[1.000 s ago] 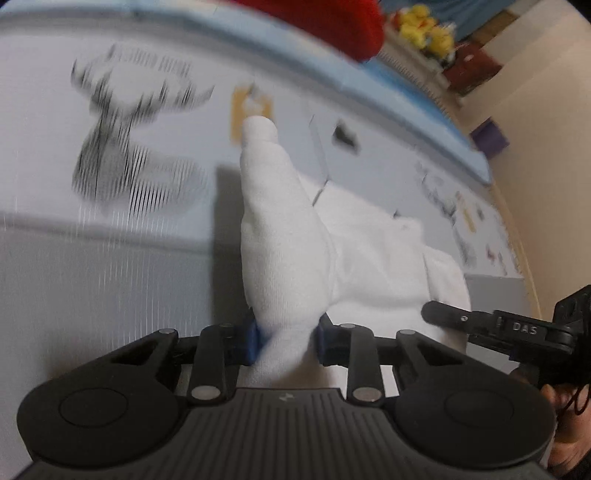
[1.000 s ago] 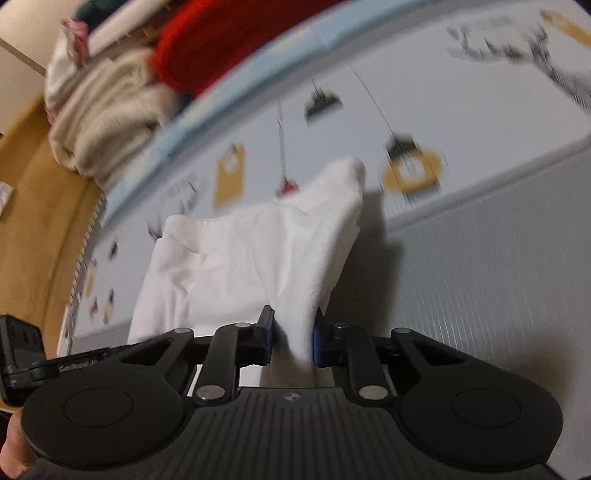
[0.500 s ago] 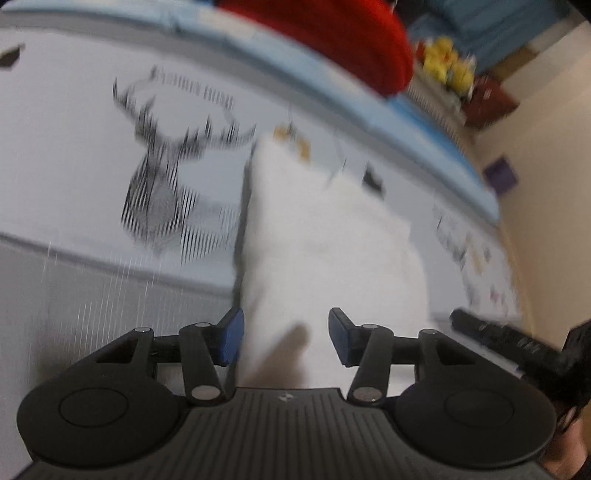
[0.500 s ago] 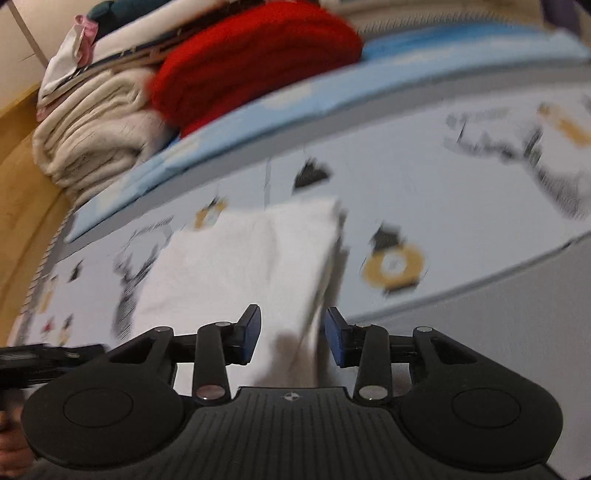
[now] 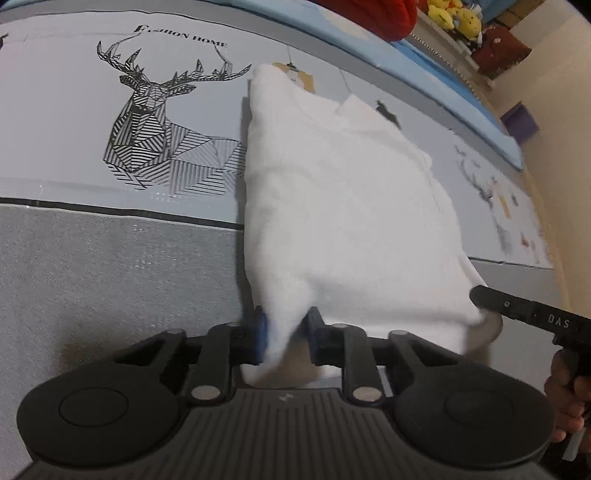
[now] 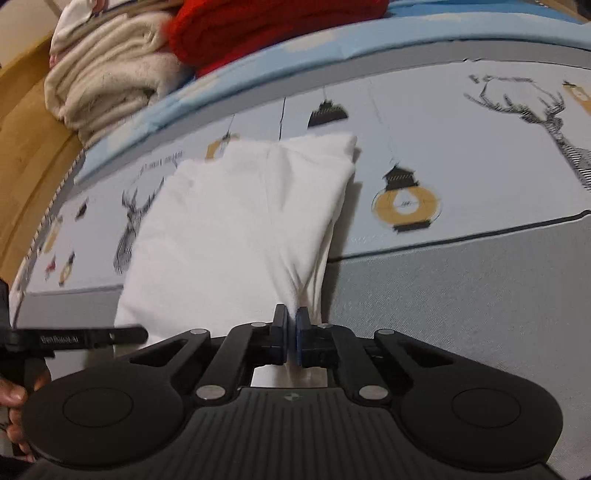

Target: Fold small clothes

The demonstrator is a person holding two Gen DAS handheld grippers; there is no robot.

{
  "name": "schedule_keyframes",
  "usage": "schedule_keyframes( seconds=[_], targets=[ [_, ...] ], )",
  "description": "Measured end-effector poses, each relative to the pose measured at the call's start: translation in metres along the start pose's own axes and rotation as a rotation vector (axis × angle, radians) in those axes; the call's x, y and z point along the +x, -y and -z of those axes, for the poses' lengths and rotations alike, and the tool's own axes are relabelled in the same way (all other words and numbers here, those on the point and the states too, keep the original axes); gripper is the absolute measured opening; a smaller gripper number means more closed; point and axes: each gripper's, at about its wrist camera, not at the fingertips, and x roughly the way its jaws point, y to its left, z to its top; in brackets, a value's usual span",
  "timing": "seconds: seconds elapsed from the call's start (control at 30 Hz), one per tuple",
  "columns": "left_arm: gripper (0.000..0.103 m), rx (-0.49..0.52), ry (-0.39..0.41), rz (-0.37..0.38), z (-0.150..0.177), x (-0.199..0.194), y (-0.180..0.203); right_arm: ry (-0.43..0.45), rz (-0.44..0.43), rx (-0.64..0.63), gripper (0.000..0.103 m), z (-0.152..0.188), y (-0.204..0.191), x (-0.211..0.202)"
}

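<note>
Both grippers [image 5: 286,334] [image 6: 291,334] pinching garment [image 5: 343,206] corners

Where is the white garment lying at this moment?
The white garment lies folded on the printed mat, right of the deer print in the left wrist view; the left gripper and right gripper pinch its near corners.

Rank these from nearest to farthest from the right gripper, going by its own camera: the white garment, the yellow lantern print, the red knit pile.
1. white garment, pinched in the right gripper
2. yellow lantern print, ahead to the right on the mat
3. red knit pile, far back beyond the blue edge
</note>
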Motion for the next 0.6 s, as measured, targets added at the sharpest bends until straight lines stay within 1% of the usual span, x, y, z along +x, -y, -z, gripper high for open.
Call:
schedule_keyframes(
  seconds=[0.07,0.1,0.17,0.2,0.23,0.27,0.33,0.4,0.43,0.47,0.5,0.53,0.57,0.6],
  targets=[
    [0.023,0.016,-0.006,0.006,0.001,-0.001,0.004,0.002,0.009,0.002,0.003,-0.001,0.003,-0.003],
    [0.023,0.028,-0.016,-0.007,0.002,0.001,0.006,-0.010,0.022,-0.001,0.004,0.001,0.004,-0.002],
    [0.028,0.041,-0.036,-0.037,0.004,0.002,0.008,-0.055,0.052,-0.037,0.005,0.006,0.004,0.004],
    [0.028,0.036,-0.037,-0.039,0.006,0.001,0.007,-0.057,0.070,-0.056,0.008,0.008,0.002,0.005],
    [0.028,0.032,-0.038,-0.042,0.007,0.000,0.007,-0.054,0.091,-0.076,0.015,0.010,0.001,0.005],
    [0.028,0.035,-0.039,-0.047,0.008,-0.001,0.008,-0.054,0.108,-0.088,0.018,0.011,0.001,0.005],
    [0.032,0.056,-0.041,-0.073,0.012,-0.004,0.010,-0.063,0.132,-0.095,0.026,0.014,0.004,0.004],
    [0.042,0.098,-0.016,-0.128,0.020,-0.013,0.017,-0.068,0.178,-0.104,0.027,0.018,0.006,-0.001],
    [0.053,0.125,0.010,-0.169,0.024,-0.021,0.022,-0.061,0.213,-0.116,0.027,0.021,0.005,-0.007],
    [0.067,0.154,0.041,-0.214,0.028,-0.030,0.028,-0.041,0.251,-0.134,0.027,0.025,0.002,-0.016],
    [0.075,0.190,0.082,-0.257,0.033,-0.042,0.035,-0.007,0.299,-0.157,0.028,0.028,-0.004,-0.027],
    [0.089,0.223,0.130,-0.287,0.039,-0.055,0.042,0.041,0.332,-0.183,0.033,0.032,-0.010,-0.040],
    [0.096,0.254,0.191,-0.313,0.046,-0.070,0.050,0.095,0.349,-0.205,0.038,0.038,-0.017,-0.058],
    [0.099,0.276,0.252,-0.337,0.053,-0.085,0.058,0.130,0.355,-0.209,0.050,0.041,-0.022,-0.070]
  ],
)
